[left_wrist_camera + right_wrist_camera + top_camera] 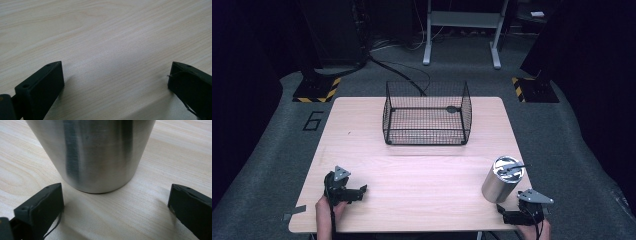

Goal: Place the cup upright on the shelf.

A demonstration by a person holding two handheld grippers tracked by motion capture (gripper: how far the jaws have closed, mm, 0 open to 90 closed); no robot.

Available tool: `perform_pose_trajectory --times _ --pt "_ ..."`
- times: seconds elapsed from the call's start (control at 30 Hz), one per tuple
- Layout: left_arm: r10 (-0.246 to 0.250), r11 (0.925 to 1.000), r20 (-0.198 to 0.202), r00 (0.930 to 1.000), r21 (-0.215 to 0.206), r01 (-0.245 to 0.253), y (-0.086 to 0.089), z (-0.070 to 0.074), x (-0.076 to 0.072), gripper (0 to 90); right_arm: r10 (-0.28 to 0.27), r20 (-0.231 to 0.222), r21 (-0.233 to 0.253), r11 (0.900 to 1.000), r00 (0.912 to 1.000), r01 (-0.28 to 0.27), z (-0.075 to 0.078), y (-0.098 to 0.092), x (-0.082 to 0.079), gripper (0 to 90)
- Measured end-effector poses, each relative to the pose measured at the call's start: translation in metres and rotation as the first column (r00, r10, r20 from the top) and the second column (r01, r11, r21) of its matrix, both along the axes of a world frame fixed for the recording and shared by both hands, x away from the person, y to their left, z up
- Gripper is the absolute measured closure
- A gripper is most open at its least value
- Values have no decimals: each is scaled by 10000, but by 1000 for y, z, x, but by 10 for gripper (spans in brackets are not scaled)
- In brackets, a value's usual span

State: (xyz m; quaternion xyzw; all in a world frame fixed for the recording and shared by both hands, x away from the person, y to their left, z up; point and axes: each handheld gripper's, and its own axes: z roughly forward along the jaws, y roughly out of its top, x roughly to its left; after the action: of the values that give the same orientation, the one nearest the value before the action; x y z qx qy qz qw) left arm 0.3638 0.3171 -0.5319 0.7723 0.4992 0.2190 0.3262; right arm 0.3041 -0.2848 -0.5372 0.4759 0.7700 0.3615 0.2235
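The right gripper point(116, 195) has its jaws spread wide, and the metal can point(92, 152) stands right in front of its fingers point(40, 207) — the way ahead is blocked. Ahead of the left gripper point(116, 75), with jaws wide too, lies bare table point(105, 30) — plenty of room. Far beyond both, the wire basket point(427, 114) stands in the way.

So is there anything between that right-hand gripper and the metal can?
Nothing visible. The right gripper has its jaws spread wide, and bare table lies between them and the metal can.
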Motion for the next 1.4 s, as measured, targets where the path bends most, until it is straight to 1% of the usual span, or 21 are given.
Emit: perform_pose_trajectory --times 0.13,0.2,0.43,0.53,0.57,0.6,0.63,0.67,0.73,0.77,0.8,0.83,0.87,0.9,1.07,1.1,1.2,1.27,1.3,1.4 --pt "9 10000 -6 10000 -2 -9 0 0 0 3 -9 61 54 10000 10000 9 0 0 0 0" --pt "0 10000 5 10000 2 0 0 0 0 3 -16 -2 7 10000 10000 16 0 0 0 0" --pt "3 10000 22 10000 2 -3 0 0 0 3 -46 7 10 10000 10000 46 0 0 0 0" --pt "5 10000 24 10000 1 -5 0 0 0 4 -137 8 13 9999 9999 137 0 1 0 0" --pt "5 10000 20 10000 4 -5 0 0 0 4 -142 -137 -53 9999 9998 142 1 0 -1 0" --pt "5 10000 19 10000 3 -5 0 0 0 3 -263 -50 -82 9996 9996 263 1 2 0 0" --pt "5 10000 19 10000 3 -5 0 0 0 4 -263 -50 -82 9996 9996 263 1 2 0 0" --pt "5 10000 8 10000 -12 -5 0 0 0 4 -237 -260 -10 9997 9994 237 3 2 0 0" --pt "8 10000 21 10000 2 -8 0 0 0 4 -385 -187 -69 9992 9991 384 4 4 1 0" --pt "8 10000 7 10000 -12 -8 0 0 0 4 -390 -281 39 9992 9988 391 7 4 0 0" --pt "8 10000 19 10000 0 -8 0 0 0 4 -442 -84 194 9988 9990 444 10 4 -1 0" --pt "8 10000 19 10000 0 -8 0 0 0 4 -442 -84 194 9988 9990 444 10 4 -1 0" --pt "13 10000 21 10000 -2 -13 0 0 0 4 -475 42 419 9980 9989 473 19 4 -4 0" --pt "13 10000 20 10000 -1 -13 0 0 0 4 -499 83 578 9971 9987 494 24 4 -5 0" --pt "12 10000 22 10000 -1 -12 0 0 0 4 -502 506 945 9945 9975 452 49 6 -12 0" --pt "7 10000 17 10000 -11 -7 0 0 0 4 -419 558 994 9944 9976 362 52 7 -12 0" --pt "8 10000 14 10000 -12 -8 0 0 0 4 -350 725 930 9953 9968 282 65 13 -14 0" --pt "12 10000 22 10000 -1 -12 0 0 0 4 -396 909 987 9947 9951 306 74 17 -14 0" --pt "13 10000 18 10000 0 -13 0 0 0 4 -399 939 917 9953 9948 312 77 18 -13 0" --pt "6 10000 20 10000 -9 -6 0 0 0 4 -433 1054 909 9953 9935 337 86 20 -11 0"
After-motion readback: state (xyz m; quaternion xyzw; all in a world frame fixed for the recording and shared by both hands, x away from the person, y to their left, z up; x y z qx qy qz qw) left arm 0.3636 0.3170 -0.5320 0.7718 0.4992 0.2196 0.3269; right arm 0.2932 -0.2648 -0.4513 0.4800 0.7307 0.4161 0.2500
